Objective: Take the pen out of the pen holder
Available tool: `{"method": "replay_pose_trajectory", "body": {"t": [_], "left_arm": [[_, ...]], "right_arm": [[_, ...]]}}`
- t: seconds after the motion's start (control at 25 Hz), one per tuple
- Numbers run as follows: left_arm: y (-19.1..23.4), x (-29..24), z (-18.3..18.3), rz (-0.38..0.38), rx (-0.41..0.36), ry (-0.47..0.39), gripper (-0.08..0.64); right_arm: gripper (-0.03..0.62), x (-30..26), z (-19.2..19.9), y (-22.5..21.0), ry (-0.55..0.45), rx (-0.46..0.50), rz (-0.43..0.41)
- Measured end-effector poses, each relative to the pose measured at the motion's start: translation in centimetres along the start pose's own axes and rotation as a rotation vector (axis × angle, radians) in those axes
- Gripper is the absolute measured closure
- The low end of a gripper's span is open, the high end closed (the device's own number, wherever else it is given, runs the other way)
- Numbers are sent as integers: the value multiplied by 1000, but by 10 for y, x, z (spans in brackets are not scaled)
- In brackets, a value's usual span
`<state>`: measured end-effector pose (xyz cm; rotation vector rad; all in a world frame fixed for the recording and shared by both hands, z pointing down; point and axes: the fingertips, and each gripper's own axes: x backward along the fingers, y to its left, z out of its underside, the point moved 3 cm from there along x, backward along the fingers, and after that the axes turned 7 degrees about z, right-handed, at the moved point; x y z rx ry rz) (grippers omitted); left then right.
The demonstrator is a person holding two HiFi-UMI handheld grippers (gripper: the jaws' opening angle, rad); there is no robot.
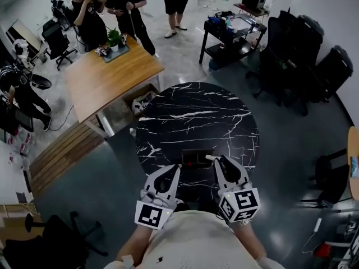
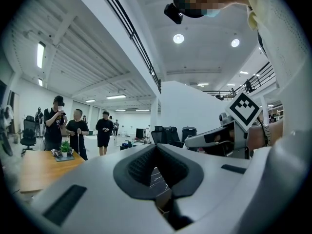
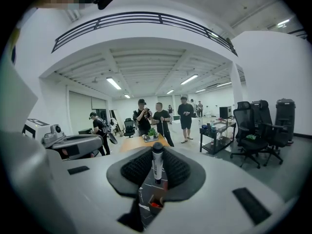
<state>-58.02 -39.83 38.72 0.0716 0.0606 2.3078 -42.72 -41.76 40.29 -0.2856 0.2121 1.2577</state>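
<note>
A dark, square pen holder [image 1: 193, 158] stands near the front edge of the round black marble table [image 1: 196, 111]. My right gripper [image 1: 219, 161] is just right of it, shut on a white pen [image 1: 211, 157] with a black cap. In the right gripper view the pen [image 3: 157, 161] stands upright between the pads, lifted above the holder [image 3: 150, 203], which has something red inside. My left gripper [image 1: 171, 171] hovers left of the holder. In the left gripper view its jaws [image 2: 157, 172] stand apart with nothing between them.
A wooden table [image 1: 109, 77] with a small plant stands at the back left, with several people beyond it. A black cart [image 1: 230, 35] and black office chairs [image 1: 303, 60] are at the back right. Grey floor surrounds the marble table.
</note>
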Motion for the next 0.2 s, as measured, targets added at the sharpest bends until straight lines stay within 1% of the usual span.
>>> {"method": "replay_pose_trajectory", "body": {"t": [0.2], "left_arm": [[-3, -2, -3, 6, 0, -8, 549]], "right_arm": [[508, 4, 2, 0, 9, 4, 2]]}}
